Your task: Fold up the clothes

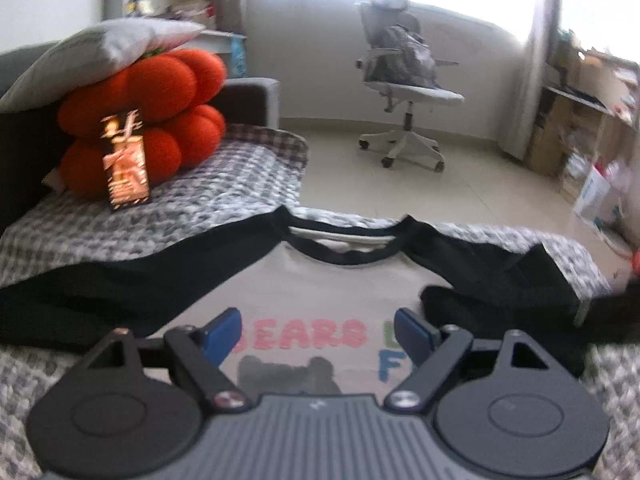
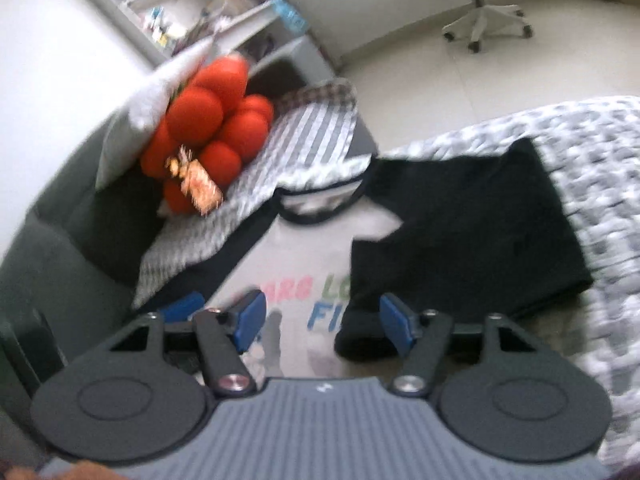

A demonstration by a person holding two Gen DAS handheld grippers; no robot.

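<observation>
Left-wrist view looks down the chest of a pale grey long-sleeved T-shirt with black sleeves and pastel printed lettering [image 1: 332, 280], spread face-up on a grey-and-white checked quilt [image 1: 200, 184] so that it lies flat enough to crease cleanly; the left gripper [image 1: 320, 334] hovers over the print with its blue-padded jaws spread wide and nothing between them. One black sleeve [image 1: 100, 296] runs out straight across the quilt; the other black sleeve [image 2: 472, 224] is already doubled inward over the chest, which suggests the fold has begun on that side. Right-wrist view shows the right gripper [image 2: 324, 322] likewise released, its jaws apart above the lettering and the cuff end of the folded sleeve (whether a pad touches the cloth cannot be told through the blur). An orange segmented plush cushion [image 1: 144, 120] under a grey pillow [image 1: 104, 46] sits well apart at the sofa end, clear of the working area; the straight sleeve looks the likely next fold.
</observation>
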